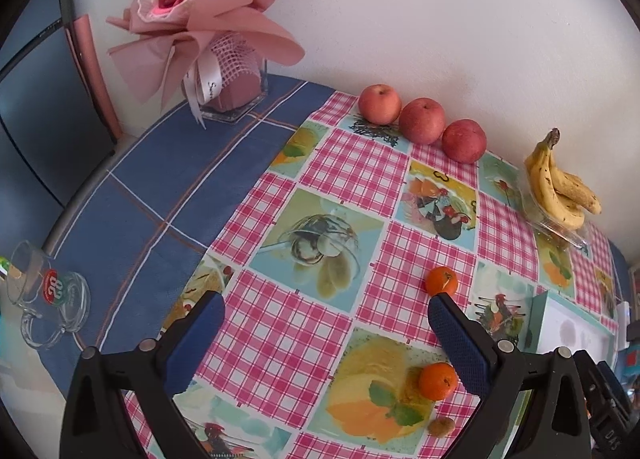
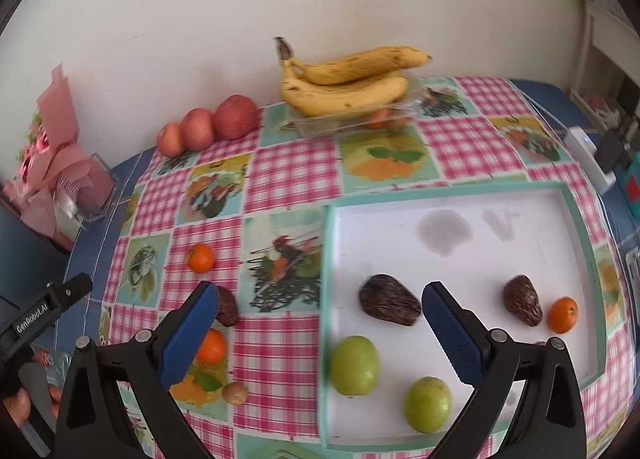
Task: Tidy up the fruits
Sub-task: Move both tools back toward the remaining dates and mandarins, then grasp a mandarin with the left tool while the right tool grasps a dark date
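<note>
A white tray with a teal rim (image 2: 520, 219) holds two green fruits (image 2: 354, 365), two dark wrinkled fruits (image 2: 389, 299) and a tangerine (image 2: 563, 315). On the cloth left of it lie two tangerines (image 2: 200, 258), another dark fruit (image 2: 228, 306) and a small brown nut-like fruit (image 2: 235, 393). Three red apples (image 1: 422, 121) and a banana bunch (image 1: 560, 183) on a clear tray stand by the wall. My left gripper (image 1: 326, 305) is open and empty above the cloth, tangerines (image 1: 441, 280) near its right finger. My right gripper (image 2: 320, 295) is open and empty over the tray's left edge.
A pink bouquet in a glass vase (image 1: 224, 71) stands at the back left. A glass mug (image 1: 44, 295) sits on the blue cloth at the left edge. A white box (image 2: 590, 151) lies right of the tray. The wall runs close behind the fruit.
</note>
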### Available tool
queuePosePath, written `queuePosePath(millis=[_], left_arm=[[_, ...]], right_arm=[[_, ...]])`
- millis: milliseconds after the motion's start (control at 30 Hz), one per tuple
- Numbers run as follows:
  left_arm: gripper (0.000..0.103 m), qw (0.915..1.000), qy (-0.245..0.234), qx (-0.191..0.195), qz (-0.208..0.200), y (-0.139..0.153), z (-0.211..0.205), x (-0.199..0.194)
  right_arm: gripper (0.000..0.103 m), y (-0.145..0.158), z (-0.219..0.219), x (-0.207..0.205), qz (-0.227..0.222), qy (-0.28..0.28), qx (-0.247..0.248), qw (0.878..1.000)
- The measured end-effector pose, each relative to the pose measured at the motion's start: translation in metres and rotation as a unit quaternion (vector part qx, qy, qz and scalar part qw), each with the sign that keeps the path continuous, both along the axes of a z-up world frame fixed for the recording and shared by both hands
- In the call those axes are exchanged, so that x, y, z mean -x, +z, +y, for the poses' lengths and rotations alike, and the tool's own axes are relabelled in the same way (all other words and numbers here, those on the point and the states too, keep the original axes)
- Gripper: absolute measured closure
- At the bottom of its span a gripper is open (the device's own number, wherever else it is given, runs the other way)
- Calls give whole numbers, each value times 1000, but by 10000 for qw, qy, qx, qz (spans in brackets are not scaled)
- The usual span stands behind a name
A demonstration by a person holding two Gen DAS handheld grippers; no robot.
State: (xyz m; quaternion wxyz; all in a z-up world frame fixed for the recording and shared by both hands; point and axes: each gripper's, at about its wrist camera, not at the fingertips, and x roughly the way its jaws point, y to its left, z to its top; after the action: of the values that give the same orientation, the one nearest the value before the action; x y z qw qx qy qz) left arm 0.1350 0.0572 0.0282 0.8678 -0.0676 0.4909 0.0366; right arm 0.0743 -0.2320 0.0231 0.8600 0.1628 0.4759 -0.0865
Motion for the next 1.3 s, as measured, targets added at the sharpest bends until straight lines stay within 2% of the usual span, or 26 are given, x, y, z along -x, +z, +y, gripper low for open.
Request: queuePosePath(millis=[133, 267, 367, 567, 733, 833, 933, 1067, 1300], left_arm=[[0, 10000, 9, 31, 87, -6, -2, -3], [0, 9998, -9, 15, 212, -16, -8, -6], [0, 9996, -64, 104, 255, -20, -12, -9], [0, 9977, -82, 587, 343, -30, -12, -18], [1, 9947, 13, 921, 449, -43, -11, -27], [1, 9936, -10, 999, 528, -51, -15, -32], [1, 9933, -52, 952, 654, -61, -19, -35], [1, 9923, 82, 930, 812, -71, -13, -37], [1, 9900, 445, 1033, 850, -76, 12, -35]], right_arm=[[2, 0, 14, -6, -69, 193, 44, 9998], [2, -7, 22, -13, 58, 361, 171, 9992], [2, -14, 23, -16, 61, 406, 30, 9992], [2, -13, 28, -23, -148, 548, 268, 9980], [2, -21, 20, -29, -165, 444, -84, 9988], [8, -26, 17, -32, -114, 398, -154, 9990], [33, -32, 21, -35, -67, 505, -258, 9984], [34, -43, 39, -44, 80, 843, -316, 9959], [38, -65, 74, -56, 407, 1328, -319, 9898]])
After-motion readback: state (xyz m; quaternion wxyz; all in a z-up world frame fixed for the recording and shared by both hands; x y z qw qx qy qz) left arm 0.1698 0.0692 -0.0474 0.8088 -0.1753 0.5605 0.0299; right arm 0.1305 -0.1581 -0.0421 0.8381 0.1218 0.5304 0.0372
